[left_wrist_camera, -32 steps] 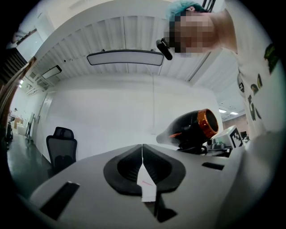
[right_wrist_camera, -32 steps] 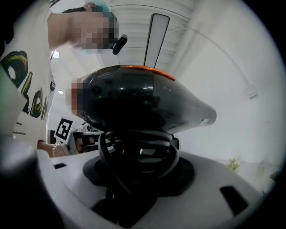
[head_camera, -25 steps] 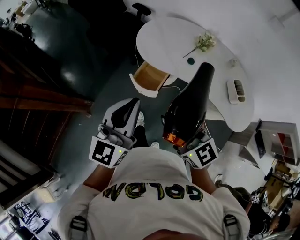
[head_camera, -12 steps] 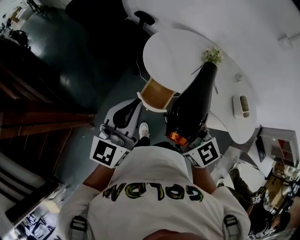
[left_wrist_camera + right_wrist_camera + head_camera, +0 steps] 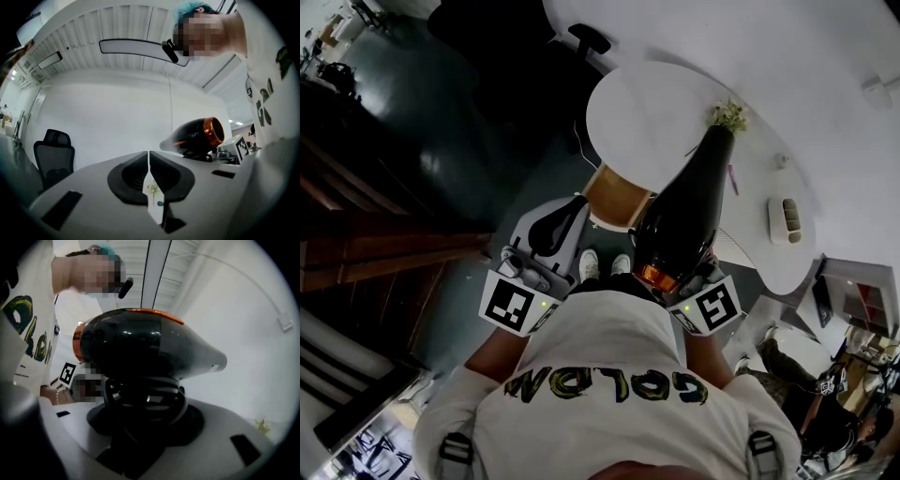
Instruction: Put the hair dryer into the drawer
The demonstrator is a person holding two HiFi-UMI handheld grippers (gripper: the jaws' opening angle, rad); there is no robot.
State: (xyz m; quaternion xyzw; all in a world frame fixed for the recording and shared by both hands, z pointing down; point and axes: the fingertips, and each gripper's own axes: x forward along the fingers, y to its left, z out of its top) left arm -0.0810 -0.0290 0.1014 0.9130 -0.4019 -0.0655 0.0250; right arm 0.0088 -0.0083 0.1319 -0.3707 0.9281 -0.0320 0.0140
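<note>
Looking at a hair dryer [image 5: 680, 220] here: glossy black teardrop of a body, tapering to a smooth matte grey nozzle, with a shiny copper-orange ring round the fat back end. Looks like hard moulded plastic all over, with soft highlights along the top. Has its dark cord wound in loops round the handle, clearest in the right gripper view.

Sits in the right gripper [image 5: 143, 420], clamped by that cord-wrapped handle between the dark pads, body riding above the jaws. Points toward the far side, nozzle tip out over the near edge of the round white table [image 5: 647, 112], right by a little sprig of flowers [image 5: 729, 115], orange end nearest the person's chest. Runs near-to-far along its long axis, angling a bit to the right.

Hangs just right of the open drawer [image 5: 617, 195], a curved white-fronted thing with a pale wooden inside, tucked under the table's near edge. Not in the drawer yet.

Over on the left, left gripper [image 5: 150, 176] pinched closed on nothing: white shell, black ribbed rubbery pads meeting at the tips, beside the dryer and apart from it.
</note>
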